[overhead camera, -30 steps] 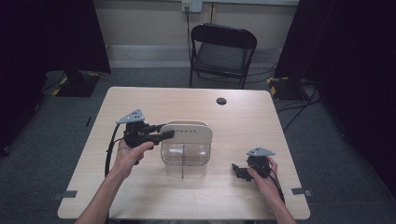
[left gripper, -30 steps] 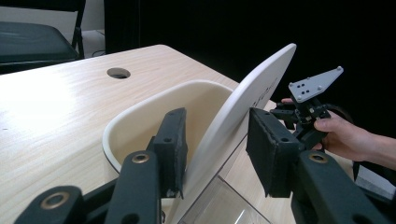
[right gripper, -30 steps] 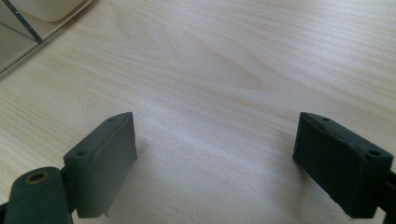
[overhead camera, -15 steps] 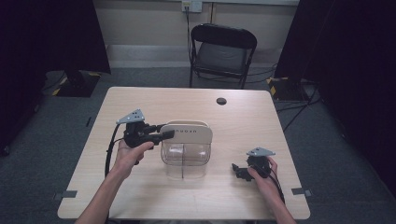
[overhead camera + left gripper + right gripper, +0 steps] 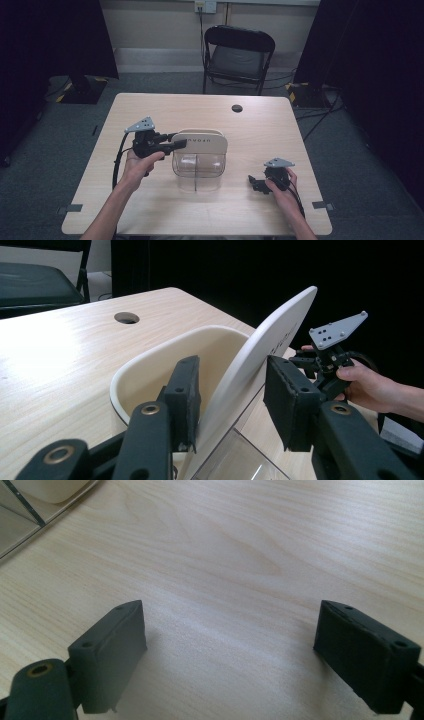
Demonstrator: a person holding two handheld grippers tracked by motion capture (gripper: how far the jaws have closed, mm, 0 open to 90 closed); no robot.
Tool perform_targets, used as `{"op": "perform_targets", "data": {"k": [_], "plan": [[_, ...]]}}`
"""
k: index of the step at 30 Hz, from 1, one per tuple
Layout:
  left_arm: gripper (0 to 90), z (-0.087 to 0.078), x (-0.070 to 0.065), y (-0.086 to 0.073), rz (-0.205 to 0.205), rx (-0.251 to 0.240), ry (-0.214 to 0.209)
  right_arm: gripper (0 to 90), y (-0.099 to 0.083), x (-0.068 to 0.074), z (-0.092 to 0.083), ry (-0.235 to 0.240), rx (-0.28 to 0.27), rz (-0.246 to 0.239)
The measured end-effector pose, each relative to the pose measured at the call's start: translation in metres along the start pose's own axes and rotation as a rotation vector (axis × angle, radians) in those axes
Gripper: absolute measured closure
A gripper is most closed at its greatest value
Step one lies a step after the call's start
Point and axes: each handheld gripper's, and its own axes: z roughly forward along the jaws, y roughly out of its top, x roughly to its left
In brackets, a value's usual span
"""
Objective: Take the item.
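The cream, rounded plastic lid stands tilted between the pads of your left claw, which grips it: the near pad presses its inner face, and the far pad sits at its outer face, though contact there is hard to judge. The lid rises over the clear plastic container with a cream rim, which sits near the middle of the pale wooden surface. Your left claw reaches the lid from the container's left side. Your right claw rests on the surface well apart from the container, to its right, with its jaws spread wide and holding nothing. Beyond the container, a dark round hole marks the surface.
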Motion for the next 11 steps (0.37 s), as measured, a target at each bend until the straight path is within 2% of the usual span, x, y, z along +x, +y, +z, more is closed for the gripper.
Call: {"op": "perform_targets", "data": {"k": [11], "plan": [[58.0, 0.0002, 0.0001, 0.0001, -0.006, -0.002, -0.003, 12.6, 0.0000, 0.0000, 0.0000, 0.000, 0.000, -0.001]]}}
